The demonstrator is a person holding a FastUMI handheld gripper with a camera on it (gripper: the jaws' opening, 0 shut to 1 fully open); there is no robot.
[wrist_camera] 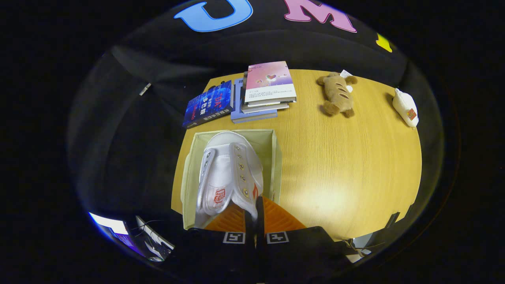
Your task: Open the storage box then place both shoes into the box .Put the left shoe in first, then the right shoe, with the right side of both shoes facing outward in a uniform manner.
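The white shoe is sitting inside the open storage box, long axis running away from the gripper, rounded toe pointing toward the far wall of the box and the books beyond. The upper is white canvas with metal eyelets in rows, a red stamp on the tongue, and a red mark at the heel. The jaws are pinching closed on the shoe's heel rim. The box is standing at the worktop's left edge, near corner.
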